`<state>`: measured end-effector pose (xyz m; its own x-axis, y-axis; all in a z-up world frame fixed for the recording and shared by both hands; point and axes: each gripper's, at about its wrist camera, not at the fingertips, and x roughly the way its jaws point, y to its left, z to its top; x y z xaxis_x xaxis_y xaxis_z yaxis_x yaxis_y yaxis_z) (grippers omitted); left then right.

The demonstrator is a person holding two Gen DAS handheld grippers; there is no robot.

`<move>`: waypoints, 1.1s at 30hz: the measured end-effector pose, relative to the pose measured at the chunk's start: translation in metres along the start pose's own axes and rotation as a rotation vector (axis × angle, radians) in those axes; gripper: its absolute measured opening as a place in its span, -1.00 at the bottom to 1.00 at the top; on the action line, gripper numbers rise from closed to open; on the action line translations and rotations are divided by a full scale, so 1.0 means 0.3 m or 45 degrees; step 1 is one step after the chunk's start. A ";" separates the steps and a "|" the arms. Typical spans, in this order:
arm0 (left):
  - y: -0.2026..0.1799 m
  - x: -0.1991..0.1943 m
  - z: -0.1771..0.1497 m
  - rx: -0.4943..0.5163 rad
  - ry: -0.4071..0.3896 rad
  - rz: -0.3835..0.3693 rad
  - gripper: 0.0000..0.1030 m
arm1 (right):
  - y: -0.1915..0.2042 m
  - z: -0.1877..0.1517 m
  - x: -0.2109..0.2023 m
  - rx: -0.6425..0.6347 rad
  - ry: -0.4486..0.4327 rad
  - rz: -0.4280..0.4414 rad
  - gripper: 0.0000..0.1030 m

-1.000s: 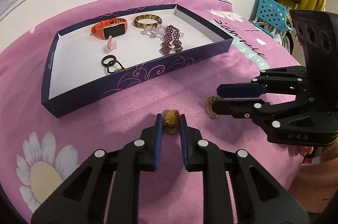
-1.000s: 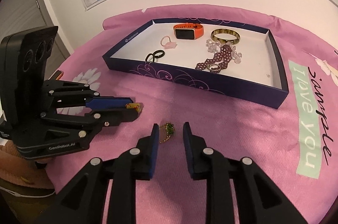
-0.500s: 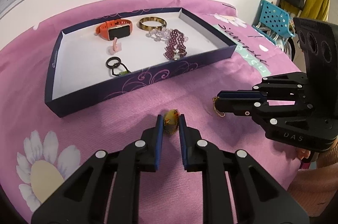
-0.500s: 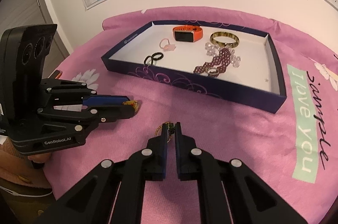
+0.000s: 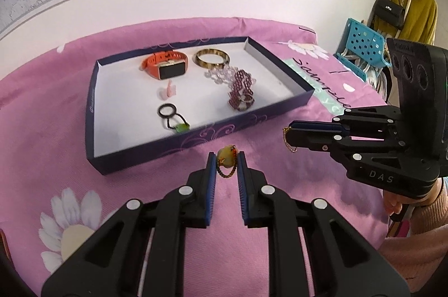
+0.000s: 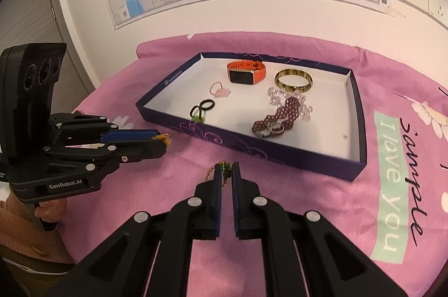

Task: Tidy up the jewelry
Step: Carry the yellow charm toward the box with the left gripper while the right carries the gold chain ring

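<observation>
My left gripper point(image 5: 226, 160) is shut on a small yellow pendant point(image 5: 225, 157), and its gold chain hangs just above the pink cloth. In the right wrist view the same gripper point(image 6: 161, 140) comes in from the left with the pendant point(image 6: 165, 138) at its tips. My right gripper point(image 6: 226, 170) is shut on a green-bead charm with a gold chain point(image 6: 225, 171). In the left wrist view the right gripper point(image 5: 288, 132) has the chain point(image 5: 289, 144) dangling from it. Both grippers hover just in front of the dark blue tray point(image 5: 196, 138) point(image 6: 280, 157).
The tray's white floor holds an orange watch point(image 5: 165, 66), a gold bangle point(image 5: 212, 58), clear and purple bead bracelets point(image 5: 240, 86), a pink ring point(image 5: 168, 91) and a black ring point(image 5: 167, 111). A pink flowered cloth point(image 6: 322, 213) covers the round table. A blue crate point(image 5: 361, 42) stands far right.
My right gripper's jaws closed on the green charm and lifted it off the cloth. My left gripper rose slightly, still holding the yellow pendant.
</observation>
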<state>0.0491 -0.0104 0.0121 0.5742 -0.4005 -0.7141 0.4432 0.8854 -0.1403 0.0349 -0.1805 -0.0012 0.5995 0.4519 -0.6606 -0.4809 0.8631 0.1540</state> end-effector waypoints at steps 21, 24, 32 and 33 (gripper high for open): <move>0.021 -0.014 0.062 -0.005 -0.050 0.040 -0.71 | -0.016 0.066 0.004 -0.026 -0.045 -0.024 -0.89; 0.023 -0.015 0.068 -0.004 -0.055 0.045 -0.71 | -0.020 0.075 0.006 -0.026 -0.050 -0.031 -0.89; 0.035 -0.007 0.090 -0.006 -0.070 0.057 -0.71 | -0.039 0.096 0.005 -0.027 -0.063 -0.053 -0.89; 0.036 -0.005 0.094 -0.007 -0.071 0.059 -0.71 | -0.040 0.099 0.006 -0.027 -0.064 -0.055 -0.89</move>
<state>0.0724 -0.0068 0.0310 0.6315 -0.3717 -0.6805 0.4116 0.9044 -0.1121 0.0607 -0.1834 0.0175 0.6512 0.4251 -0.6286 -0.4667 0.8775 0.1100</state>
